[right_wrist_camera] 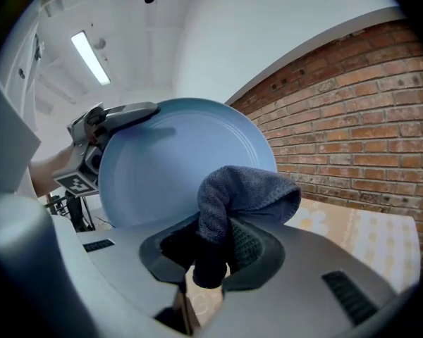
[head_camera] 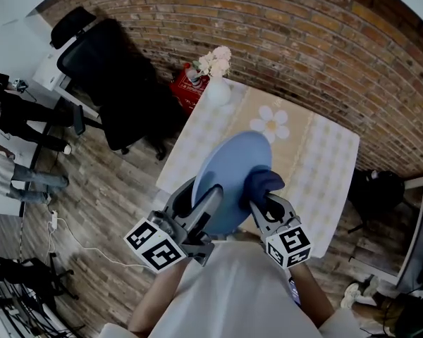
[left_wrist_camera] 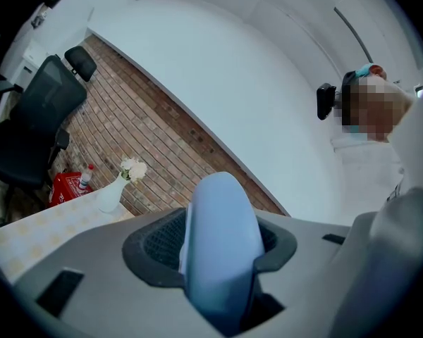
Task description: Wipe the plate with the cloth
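Head view: pale blue plate is held up off the table, tilted on edge. The left tool is clamped on the plate's lower left rim. The left gripper view shows that rim edge-on between the jaws, both pads against it. The right tool is closed on a dark blue cloth. The right gripper view shows a fold pinched between the jaws, with the rest bunched above them. The cloth touches the plate's face at its lower right part. The table has a checked cover with a daisy print. A white vase of pale flowers stands near the table's far left corner. A black office chair stands on the wooden floor, left of the table.
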A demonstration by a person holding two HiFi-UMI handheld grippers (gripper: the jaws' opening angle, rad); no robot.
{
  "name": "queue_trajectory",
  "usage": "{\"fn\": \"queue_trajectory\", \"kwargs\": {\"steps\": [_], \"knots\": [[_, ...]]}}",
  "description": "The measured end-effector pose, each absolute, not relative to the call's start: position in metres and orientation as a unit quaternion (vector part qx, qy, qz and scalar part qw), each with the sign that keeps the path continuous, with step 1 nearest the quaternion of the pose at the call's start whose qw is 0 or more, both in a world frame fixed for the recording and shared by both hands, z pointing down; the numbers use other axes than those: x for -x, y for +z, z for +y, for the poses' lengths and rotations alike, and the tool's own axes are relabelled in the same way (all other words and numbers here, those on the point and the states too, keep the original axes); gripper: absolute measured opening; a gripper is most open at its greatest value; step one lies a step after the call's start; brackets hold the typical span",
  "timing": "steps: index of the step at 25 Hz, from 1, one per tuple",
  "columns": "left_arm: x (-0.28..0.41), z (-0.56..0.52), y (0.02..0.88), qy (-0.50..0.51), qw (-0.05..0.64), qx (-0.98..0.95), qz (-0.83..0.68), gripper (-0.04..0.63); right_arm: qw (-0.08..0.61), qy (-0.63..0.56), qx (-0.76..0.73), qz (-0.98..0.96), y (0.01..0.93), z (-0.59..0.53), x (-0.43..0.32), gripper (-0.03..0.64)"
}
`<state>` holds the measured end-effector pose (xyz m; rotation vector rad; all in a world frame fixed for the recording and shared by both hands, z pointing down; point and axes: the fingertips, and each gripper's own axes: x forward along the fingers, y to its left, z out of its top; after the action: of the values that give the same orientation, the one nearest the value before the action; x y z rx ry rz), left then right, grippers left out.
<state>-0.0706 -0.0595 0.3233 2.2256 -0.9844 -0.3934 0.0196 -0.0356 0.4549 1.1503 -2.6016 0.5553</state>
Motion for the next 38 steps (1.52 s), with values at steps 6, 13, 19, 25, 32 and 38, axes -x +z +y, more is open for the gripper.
{"fn": "queue_trajectory", "kwargs": {"steps": [6,13,19,25,32,38], "knots": [[0.073,-0.064,0.327,-0.15,0.335,-0.848,-0.382,0.207,0.133,0.203,-0.371,-0.897,0.46,-0.017,-0.006,0.098],[0.072,-0.066,0.33,-0.156,0.336,-0.843,-0.389,0.207,0.13,0.202,-0.327,-0.914,0.447,0.004,0.014,0.098],[0.069,-0.064,0.332,-0.159,0.336,-0.841,-0.393,0.207,0.113,0.177,-0.275,-0.938,0.428,0.021,0.029,0.098],[0.068,-0.059,0.334,-0.154,0.339,-0.842,-0.391,0.207,0.068,0.125,-0.214,-0.966,0.401,0.033,0.049,0.098],[0.058,-0.052,0.334,-0.139,0.332,-0.852,-0.379,0.207,0.076,0.073,-0.179,-0.978,0.38,0.037,0.06,0.098],[0.048,-0.044,0.332,-0.125,0.313,-0.869,-0.363,0.207,0.067,0.054,-0.183,-0.979,0.368,0.028,0.061,0.098]]}}
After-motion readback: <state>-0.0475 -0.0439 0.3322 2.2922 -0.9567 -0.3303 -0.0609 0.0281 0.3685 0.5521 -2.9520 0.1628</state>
